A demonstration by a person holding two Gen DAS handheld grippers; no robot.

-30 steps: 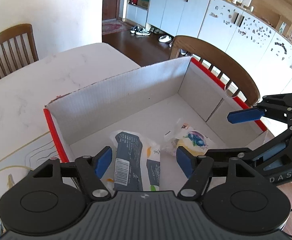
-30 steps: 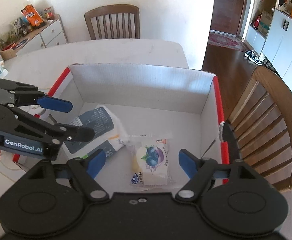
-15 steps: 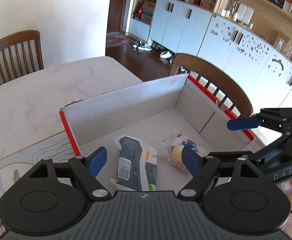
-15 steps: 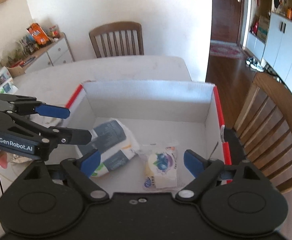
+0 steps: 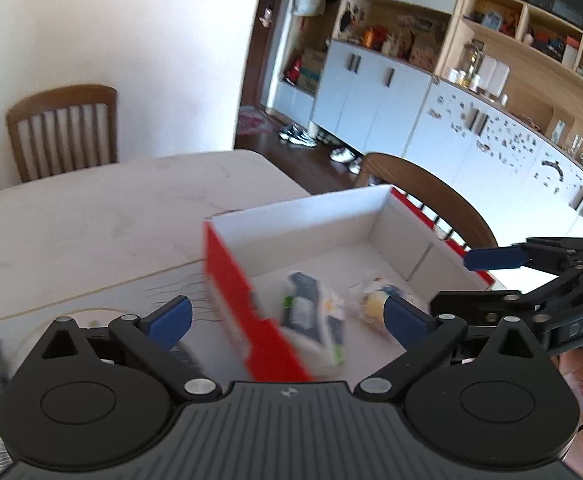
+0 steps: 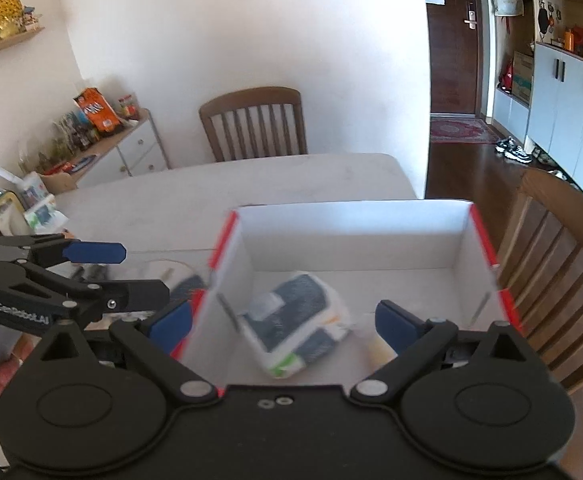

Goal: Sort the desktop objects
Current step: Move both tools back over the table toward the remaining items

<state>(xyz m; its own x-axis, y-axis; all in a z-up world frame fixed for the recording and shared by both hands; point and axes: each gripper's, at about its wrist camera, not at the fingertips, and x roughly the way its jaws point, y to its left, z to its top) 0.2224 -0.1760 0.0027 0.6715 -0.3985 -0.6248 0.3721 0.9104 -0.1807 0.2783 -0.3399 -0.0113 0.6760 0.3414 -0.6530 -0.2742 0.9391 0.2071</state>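
A red and white cardboard box stands on the pale table. Inside lie a dark blue and white packet and a small clear bag with a yellow pastry. My left gripper is open and empty, raised over the box's left red wall. My right gripper is open and empty, raised over the box's near side. Each gripper shows in the other's view, the right in the left wrist view, the left in the right wrist view. Both views are blurred.
Wooden chairs stand at the table's far end and right beside the box. Small loose items lie on the table left of the box. A sideboard with clutter stands far left. White cabinets line the right wall.
Both grippers have risen and pulled back from the box, the left one also shifting left over the box's red wall. The two packets stay in the box. Both grippers stay open.
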